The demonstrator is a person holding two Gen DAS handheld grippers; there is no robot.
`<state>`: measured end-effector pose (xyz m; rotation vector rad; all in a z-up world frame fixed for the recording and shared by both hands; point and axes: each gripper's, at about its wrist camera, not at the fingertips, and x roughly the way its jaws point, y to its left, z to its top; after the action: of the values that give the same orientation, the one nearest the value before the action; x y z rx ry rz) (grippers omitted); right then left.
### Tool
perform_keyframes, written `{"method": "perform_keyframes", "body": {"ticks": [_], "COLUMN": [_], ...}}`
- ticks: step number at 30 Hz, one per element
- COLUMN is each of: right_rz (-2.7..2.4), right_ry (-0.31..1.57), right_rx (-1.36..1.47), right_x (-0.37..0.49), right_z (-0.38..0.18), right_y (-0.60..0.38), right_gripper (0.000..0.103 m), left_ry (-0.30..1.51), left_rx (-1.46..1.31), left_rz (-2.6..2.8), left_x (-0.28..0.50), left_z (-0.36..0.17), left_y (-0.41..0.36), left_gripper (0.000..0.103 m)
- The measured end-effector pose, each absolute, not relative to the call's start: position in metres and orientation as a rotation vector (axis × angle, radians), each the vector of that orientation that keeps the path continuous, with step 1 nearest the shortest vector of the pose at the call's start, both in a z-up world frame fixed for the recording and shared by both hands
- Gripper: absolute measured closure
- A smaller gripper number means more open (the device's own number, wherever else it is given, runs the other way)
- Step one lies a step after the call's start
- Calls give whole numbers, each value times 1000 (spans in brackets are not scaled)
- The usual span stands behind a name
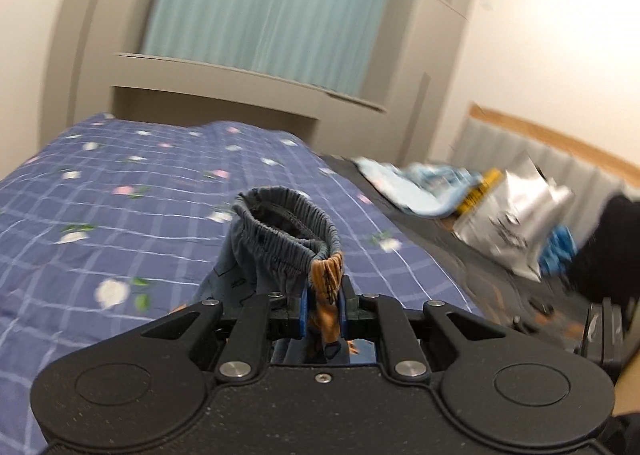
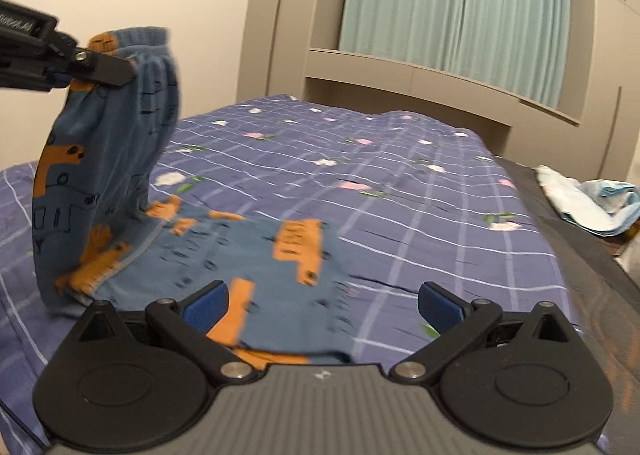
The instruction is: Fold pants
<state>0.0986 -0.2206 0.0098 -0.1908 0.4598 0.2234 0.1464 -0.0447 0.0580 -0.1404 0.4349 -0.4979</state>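
The pants [image 2: 256,251] are small, blue with orange vehicle prints. Their leg part lies flat on the bed, and their waist end is lifted up at the left. My left gripper [image 1: 323,309] is shut on the elastic waistband [image 1: 288,223] and holds it above the bed. It also shows in the right wrist view [image 2: 100,69] at the upper left, pinching the raised waist. My right gripper [image 2: 320,303] is open and empty, low over the flat leg part, whose near hem lies between its blue pads [image 2: 206,309].
The bed has a purple checked cover with flowers [image 2: 400,183]. A dark strip [image 2: 580,239] runs along its right side. Light blue cloth [image 2: 592,203] and a silver bag [image 1: 516,223] lie to the right. A window ledge and green curtain [image 1: 272,7] stand behind.
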Motion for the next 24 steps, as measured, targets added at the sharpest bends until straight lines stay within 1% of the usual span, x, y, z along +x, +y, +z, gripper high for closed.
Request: {"method": "perform_keyframes", "body": {"ticks": [9,16,21,22,23,24], "right_rz": [132,101,94,92,90,89], "right_ry": [489,505,505,505,506,507], "right_rx": [-151,-114,-107,-107,-106,-105], "right_x": [84,79,76,76,75,76], "right_z": [-3,-10,-10,-10,-10,-10], "right_y": [-261,-276,-277,-276,-276,-275], "right_gripper": [0,0,0,0,0,0], "left_ry": [551,656,687,689,689,684], "left_rx": [-3,24,-49,-62,-75,-93], "left_rz": [-585,-594,-615,-615,-610,-601], "left_x": [171,188,189,187,186,183], "left_z": [15,-21,-29,-29,-28,-26], "left_y": [-112,-134,-130,-128,-126,-123], "left_gripper": [88,83,66,60,51,46]}}
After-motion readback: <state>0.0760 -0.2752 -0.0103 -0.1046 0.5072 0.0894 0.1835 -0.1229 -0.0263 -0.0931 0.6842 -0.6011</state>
